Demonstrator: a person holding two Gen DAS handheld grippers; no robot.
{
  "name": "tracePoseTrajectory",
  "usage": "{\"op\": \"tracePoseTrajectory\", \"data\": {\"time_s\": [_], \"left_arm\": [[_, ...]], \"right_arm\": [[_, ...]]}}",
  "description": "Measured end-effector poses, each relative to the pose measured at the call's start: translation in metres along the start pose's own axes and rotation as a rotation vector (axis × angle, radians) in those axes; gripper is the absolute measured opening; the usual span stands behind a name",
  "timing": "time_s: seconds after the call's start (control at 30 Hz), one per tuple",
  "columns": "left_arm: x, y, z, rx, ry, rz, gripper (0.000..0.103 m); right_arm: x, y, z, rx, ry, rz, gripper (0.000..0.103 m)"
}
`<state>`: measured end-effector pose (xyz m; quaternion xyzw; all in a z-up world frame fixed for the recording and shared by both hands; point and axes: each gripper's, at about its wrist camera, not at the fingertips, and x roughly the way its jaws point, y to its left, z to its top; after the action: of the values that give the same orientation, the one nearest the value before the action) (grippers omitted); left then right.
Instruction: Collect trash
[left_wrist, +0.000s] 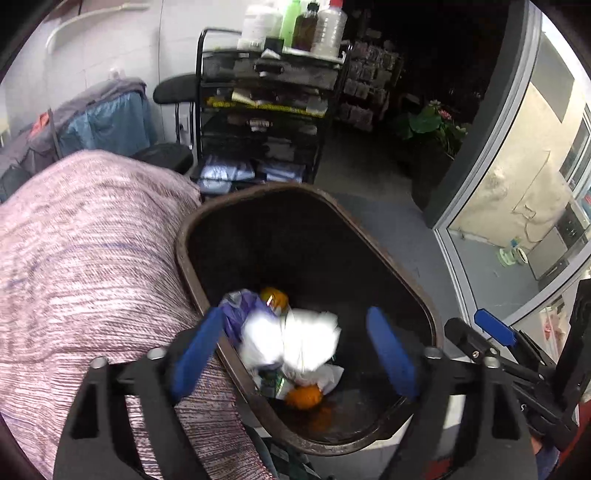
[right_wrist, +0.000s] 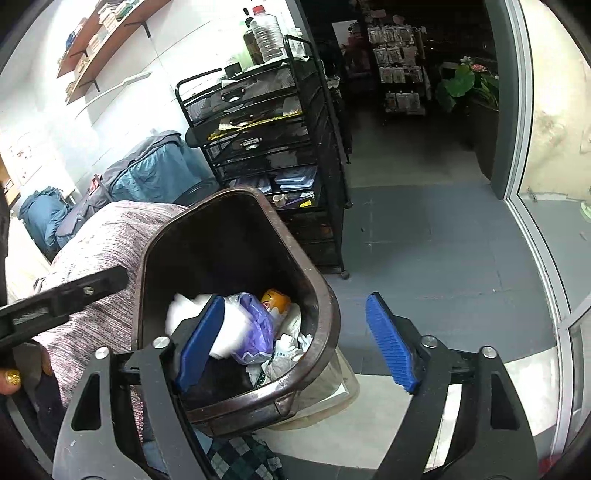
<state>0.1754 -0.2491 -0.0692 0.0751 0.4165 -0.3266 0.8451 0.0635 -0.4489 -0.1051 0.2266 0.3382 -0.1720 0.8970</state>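
Both the left gripper (left_wrist: 295, 354) and right gripper (right_wrist: 295, 343) stand wide apart, gripping nothing, above the brown trash bin (left_wrist: 184, 258), where white crumpled paper (left_wrist: 295, 343) (blurred) lies among wrappers.

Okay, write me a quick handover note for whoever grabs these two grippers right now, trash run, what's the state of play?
Left gripper: open, nothing between its pads, poised over the brown bin.
Right gripper: open, empty, straddling the bin's near rim.
In the bin: blurred white paper or plastic wads, a purple bag, an orange can-like item, an orange lump at the bottom.
Done: that trash is in the bin.
Left: no loose trash shows in either view, so look around for more before finishing.
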Motion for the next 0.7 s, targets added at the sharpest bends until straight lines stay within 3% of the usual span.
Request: {"op": "tracePoseTrajectory", "data": {"time_s": [0.17,0.5,0.7], "left_arm": [[-0.015,-0.006,0.001,0.041,-0.063,0.032,0.095],[-0.075,-0.005,-0.009,0.046,-0.201,0.058,0.097],[-0.115,0.008,-0.027,0.009,-0.282,0.095,0.097]], "right_arm": [[-0.001,-0.001,0.000,0.012,-0.007,-0.018,0.088],[-0.012,0.016,-0.001,-0.003,-0.048,-0.003,0.092],[-0.035,0.046,-0.002,-0.064,-0.156,0.030,0.093]]}}
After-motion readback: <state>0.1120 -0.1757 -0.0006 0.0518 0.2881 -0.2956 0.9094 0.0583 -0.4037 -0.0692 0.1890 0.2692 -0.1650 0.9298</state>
